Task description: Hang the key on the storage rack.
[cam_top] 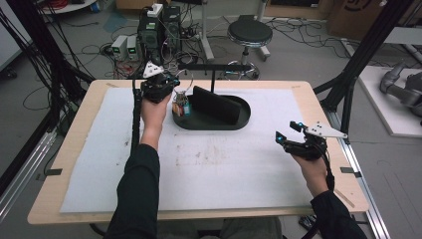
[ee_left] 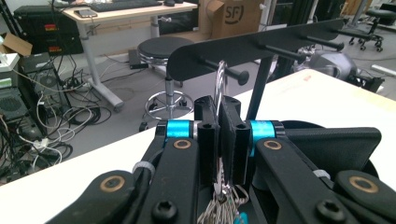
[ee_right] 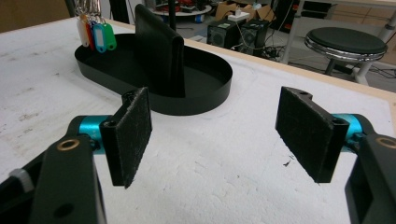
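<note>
Key ring (ee_left: 219, 84): thin bright metal wire, glossy. Key tags (ee_right: 95, 33): coloured plastic, smooth, slightly shiny. Tray (ee_right: 205, 100): black, matt, smooth-walled. Wallet (ee_right: 159, 51) stood in tray: black, matt, leather-like grain. Hook rack (ee_left: 261, 44): black-coated metal, satin sheen. Table cover (cam_top: 239, 164): white, rough, scuffed and stained; pale wood edge seen around it. Right gripper (ee_right: 215, 135) pads: black, coarse, felt-like; blue anodised metal collars.

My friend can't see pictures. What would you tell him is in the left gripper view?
The left gripper has its two black jaws shut on a thin metal key ring, whose loop reaches up to a peg of a black hook rack. Keys and tags dangle below the jaws, and a round stool stands on the floor beyond the table.
</note>
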{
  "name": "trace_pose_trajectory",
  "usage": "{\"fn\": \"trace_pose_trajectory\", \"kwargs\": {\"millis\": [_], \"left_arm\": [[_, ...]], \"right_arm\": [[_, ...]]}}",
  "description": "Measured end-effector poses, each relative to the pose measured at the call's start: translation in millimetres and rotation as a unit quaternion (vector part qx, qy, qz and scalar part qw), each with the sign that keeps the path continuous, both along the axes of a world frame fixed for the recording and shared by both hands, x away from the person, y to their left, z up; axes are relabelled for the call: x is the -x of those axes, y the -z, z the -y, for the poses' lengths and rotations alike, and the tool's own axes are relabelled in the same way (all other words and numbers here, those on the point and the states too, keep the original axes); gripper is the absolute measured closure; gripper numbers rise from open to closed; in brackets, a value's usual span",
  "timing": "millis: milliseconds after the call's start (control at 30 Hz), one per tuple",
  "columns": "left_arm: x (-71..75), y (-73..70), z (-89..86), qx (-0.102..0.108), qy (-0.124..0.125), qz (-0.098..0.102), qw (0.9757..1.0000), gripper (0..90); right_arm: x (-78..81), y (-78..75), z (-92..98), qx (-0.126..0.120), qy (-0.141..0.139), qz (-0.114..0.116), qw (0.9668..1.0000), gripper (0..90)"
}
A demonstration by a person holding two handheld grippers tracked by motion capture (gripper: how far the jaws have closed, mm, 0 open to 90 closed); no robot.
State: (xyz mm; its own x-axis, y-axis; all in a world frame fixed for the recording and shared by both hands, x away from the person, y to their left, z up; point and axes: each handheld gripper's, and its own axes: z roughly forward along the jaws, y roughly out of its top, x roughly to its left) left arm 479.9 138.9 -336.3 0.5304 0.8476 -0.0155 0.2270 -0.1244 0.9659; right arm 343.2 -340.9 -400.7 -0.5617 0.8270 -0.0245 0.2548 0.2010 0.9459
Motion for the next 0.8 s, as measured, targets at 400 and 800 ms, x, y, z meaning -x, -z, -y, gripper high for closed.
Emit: {"fn": "trace_pose_trajectory", "kwargs": {"millis": [400, 800], "left_arm": [[10.4, 2.4, -6.0, -0.012, -0.046, -0.006, 0.9989, 49.7], [73.5, 9.8, -15.1, -0.027, -0.008, 0.028, 0.9992, 33.5]], "right_arm": [[-0.5, 0.8, 4.2, -0.003, 0.004, -0.002, 1.0000, 27.3], [-0.6, 0.9, 7.8, -0.005, 0.009, -0.002, 0.9999, 27.3]]}}
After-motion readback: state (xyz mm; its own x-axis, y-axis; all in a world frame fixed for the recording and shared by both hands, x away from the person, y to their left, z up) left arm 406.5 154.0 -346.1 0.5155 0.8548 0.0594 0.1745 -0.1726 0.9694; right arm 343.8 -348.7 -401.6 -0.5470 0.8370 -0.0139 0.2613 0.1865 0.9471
